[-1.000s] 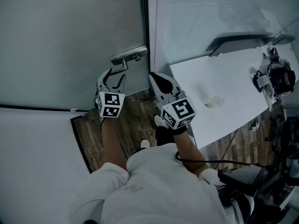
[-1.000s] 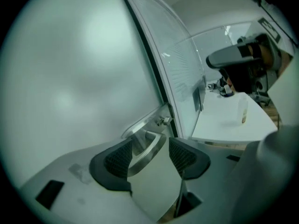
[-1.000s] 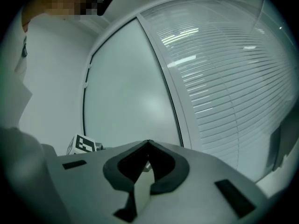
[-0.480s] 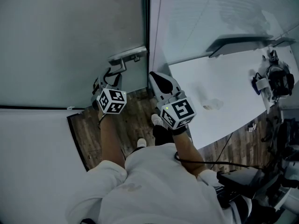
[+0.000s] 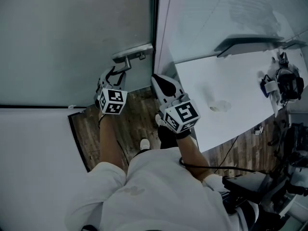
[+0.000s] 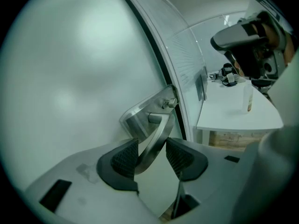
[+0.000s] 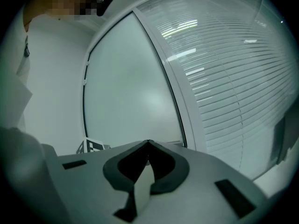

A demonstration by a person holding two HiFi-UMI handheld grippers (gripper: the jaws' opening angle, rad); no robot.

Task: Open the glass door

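Observation:
The frosted glass door (image 5: 72,32) has a metal lever handle (image 5: 130,57) near its right edge. My left gripper (image 5: 114,75) reaches up to that handle. In the left gripper view the lever (image 6: 156,132) runs slantwise between the dark pads of the left gripper (image 6: 152,155). The jaws have just been closing on it; the lever touches the left pad, and a thin gap shows at the right pad. My right gripper (image 5: 161,82) hangs beside the door frame, apart from the handle. In its own view the right gripper (image 7: 148,147) is shut on nothing, facing the door (image 7: 126,92).
A white table (image 5: 231,95) stands right of the door under a window with blinds (image 7: 233,69). A dark headset-like device (image 5: 284,78) lies at the table's far end. Cables and dark gear (image 5: 250,182) lie on the wooden floor (image 5: 130,129) at the lower right.
The left gripper has shifted slightly towards the door and its jaws have narrowed around the handle's lever. The right gripper has stayed in place.

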